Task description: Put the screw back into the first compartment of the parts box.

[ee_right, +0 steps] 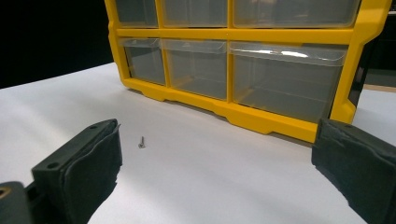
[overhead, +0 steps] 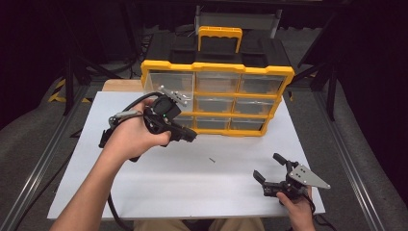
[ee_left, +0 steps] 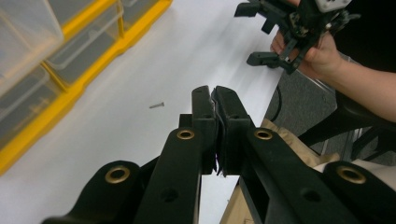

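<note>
A yellow organizer (overhead: 216, 96) with clear drawers stands upright at the back of the white table (overhead: 159, 192). My left gripper (overhead: 191, 136) is held above the table in front of the organizer's lower left drawers, its jaws pointing right. In the left gripper view its jaws (ee_left: 215, 100) are shut, pad against pad, with nothing visible between them. A small screw (overhead: 211, 160) lies loose on the table, below and to the right of it. My right gripper (overhead: 267, 166) rests near the front right corner, open and empty, facing the screw (ee_right: 141, 142) and the organizer (ee_right: 243, 70).
The organizer's black and yellow handle (overhead: 219, 36) rises behind it. A cable (overhead: 113, 207) trails off the table's front edge from the left gripper. Dark floor and metal rails (overhead: 43, 159) flank the table. The person's lap (ee_left: 289, 144) shows beyond the front edge.
</note>
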